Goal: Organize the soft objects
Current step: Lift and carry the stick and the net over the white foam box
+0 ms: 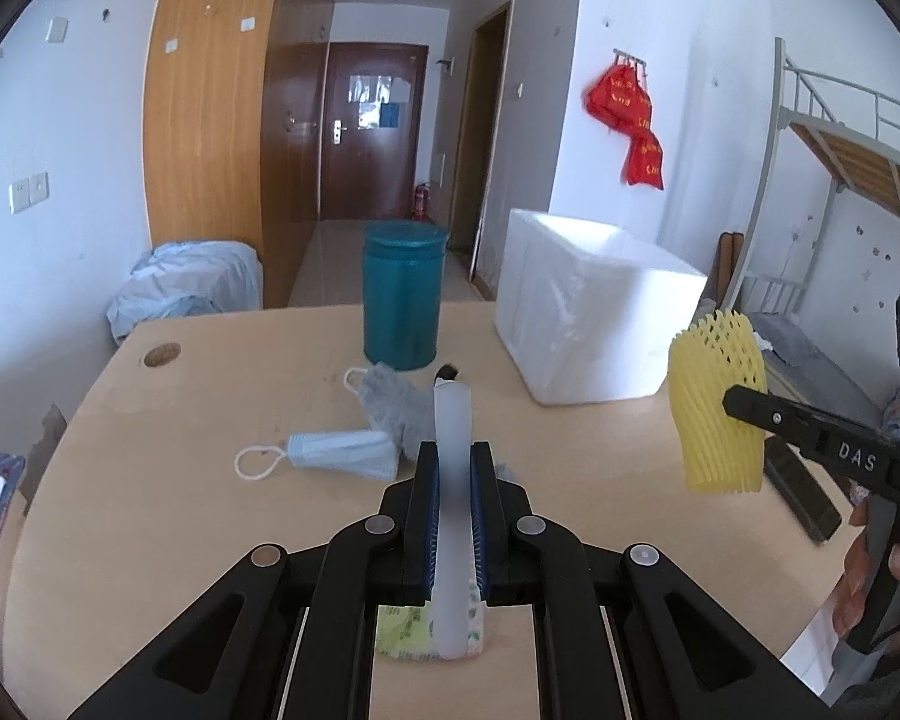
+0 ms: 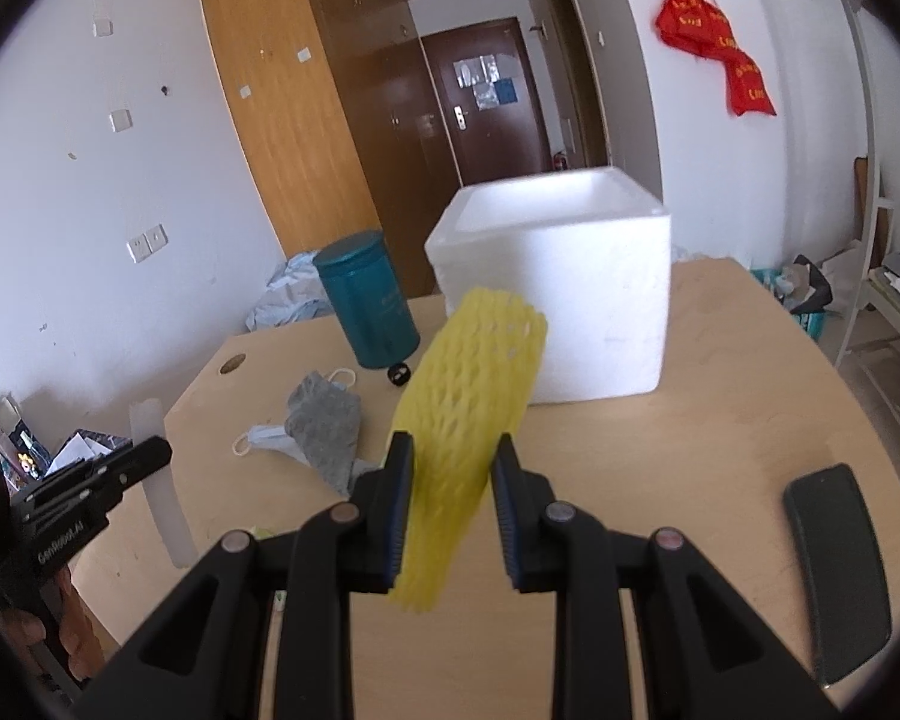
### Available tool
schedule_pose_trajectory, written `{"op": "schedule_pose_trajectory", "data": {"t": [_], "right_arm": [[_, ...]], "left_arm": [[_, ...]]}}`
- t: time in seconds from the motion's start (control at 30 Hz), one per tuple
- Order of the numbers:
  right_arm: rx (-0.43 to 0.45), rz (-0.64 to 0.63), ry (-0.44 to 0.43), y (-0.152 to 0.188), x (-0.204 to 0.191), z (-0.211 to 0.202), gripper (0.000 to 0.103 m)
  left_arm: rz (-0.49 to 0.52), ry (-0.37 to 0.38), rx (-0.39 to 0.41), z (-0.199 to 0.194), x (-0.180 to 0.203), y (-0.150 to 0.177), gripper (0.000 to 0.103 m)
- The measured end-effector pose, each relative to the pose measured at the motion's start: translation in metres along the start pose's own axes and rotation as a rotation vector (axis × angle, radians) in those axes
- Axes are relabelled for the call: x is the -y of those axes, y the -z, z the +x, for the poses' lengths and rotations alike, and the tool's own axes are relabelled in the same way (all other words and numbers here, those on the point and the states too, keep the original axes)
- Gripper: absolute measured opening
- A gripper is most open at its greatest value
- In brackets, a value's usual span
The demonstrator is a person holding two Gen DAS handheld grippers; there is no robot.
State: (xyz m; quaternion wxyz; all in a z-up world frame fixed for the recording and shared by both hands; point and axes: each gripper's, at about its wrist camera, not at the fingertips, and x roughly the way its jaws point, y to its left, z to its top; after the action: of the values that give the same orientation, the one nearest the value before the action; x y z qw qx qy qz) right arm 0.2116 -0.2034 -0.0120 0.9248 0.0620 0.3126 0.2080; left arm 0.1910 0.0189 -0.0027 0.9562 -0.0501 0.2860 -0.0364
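Observation:
My left gripper [image 1: 455, 456] is shut on a white foam strip [image 1: 452, 420] that stands up between its pads, above the wooden table [image 1: 180, 528]. My right gripper [image 2: 453, 450] is shut on a yellow foam net sleeve [image 2: 468, 408], held in the air in front of the open white foam box [image 2: 570, 300]. In the left wrist view the net [image 1: 717, 402] hangs at the right, beside the box [image 1: 594, 324]. A grey sock [image 2: 324, 432] and a blue face mask [image 1: 342, 450] lie on the table between the grippers and the teal canister [image 1: 402, 294].
A small black object [image 2: 399, 373] lies by the canister. A flat black item [image 2: 834, 570] lies at the table's right side. A green-printed packet [image 1: 402, 630] lies under my left gripper. A cable hole [image 1: 162, 354] is at the far left corner. A bunk bed frame [image 1: 810, 138] stands at the right.

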Motion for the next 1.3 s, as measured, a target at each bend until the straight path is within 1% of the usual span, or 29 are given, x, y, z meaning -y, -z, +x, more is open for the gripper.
{"op": "schedule_pose_trajectory", "data": {"t": [0.2,0.3,0.43,0.6,0.77,1.07,1.3], "right_arm": [[0.069,-0.021,0.004,-0.014,0.003,-0.02,0.03],[0.102,-0.037,0.005,-0.023,0.003,-0.027,0.03],[0.122,-0.048,0.004,-0.033,0.007,-0.026,0.03],[0.129,-0.057,0.012,-0.042,0.016,-0.021,0.03],[0.131,-0.065,0.014,-0.052,0.022,-0.015,0.03],[0.134,-0.091,0.017,-0.068,0.026,-0.004,0.03],[0.136,-0.094,0.038,-0.086,0.036,0.005,0.03]], "left_arm": [[0.017,0.022,0.07,-0.007,0.017,-0.027,0.01],[0.015,0.057,0.088,-0.003,0.027,-0.044,0.01],[0.022,0.09,0.104,0.005,0.04,-0.06,0.01],[0.027,0.132,0.101,0.019,0.057,-0.074,0.01],[0.028,0.163,0.1,0.031,0.064,-0.083,0.01],[0.048,0.197,0.118,0.04,0.074,-0.1,0.01],[0.078,0.233,0.124,0.059,0.089,-0.12,0.01]]}}
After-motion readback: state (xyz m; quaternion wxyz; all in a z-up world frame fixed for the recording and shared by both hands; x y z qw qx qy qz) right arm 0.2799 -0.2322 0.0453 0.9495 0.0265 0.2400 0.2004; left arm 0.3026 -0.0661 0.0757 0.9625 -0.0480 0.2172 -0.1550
